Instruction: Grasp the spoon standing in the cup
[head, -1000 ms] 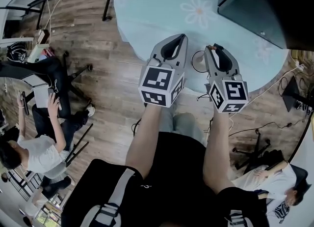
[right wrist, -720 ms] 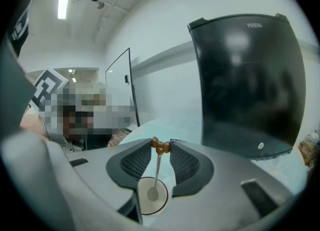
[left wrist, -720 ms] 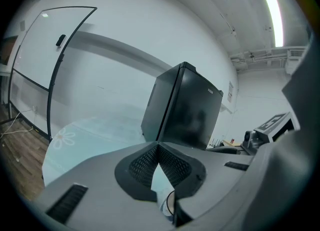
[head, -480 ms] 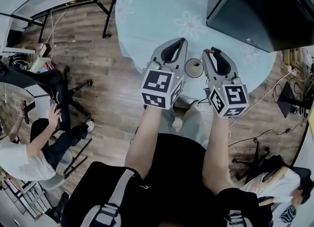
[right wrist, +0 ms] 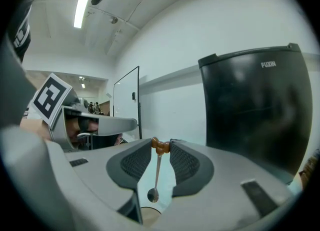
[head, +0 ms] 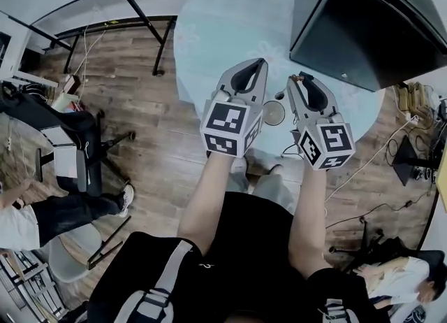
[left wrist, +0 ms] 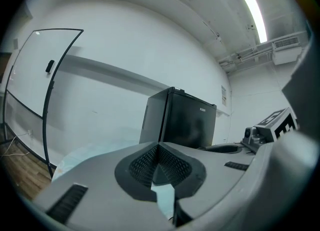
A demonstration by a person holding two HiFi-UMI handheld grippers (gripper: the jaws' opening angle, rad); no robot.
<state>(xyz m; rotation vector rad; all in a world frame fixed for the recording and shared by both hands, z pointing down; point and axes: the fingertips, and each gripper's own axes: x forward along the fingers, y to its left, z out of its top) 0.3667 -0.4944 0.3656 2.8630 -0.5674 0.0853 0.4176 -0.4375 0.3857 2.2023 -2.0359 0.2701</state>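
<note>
Left hand-held gripper [left wrist: 159, 147] clenched, empty, held over counter [head: 209, 28] edge. Cup [head: 274, 112] on counter between 2 grippers. Right hand-held gripper [right wrist: 160, 145] grasping brown top of spoon [right wrist: 157, 172]; spoon hangs bowl-down just above cup. Black fridge [head: 363, 28] far right.

Office-style lab: whiteboard [left wrist: 30, 75], swivel chair [head: 78, 131], strip light [left wrist: 257, 12], wood floor [head: 160, 140].
</note>
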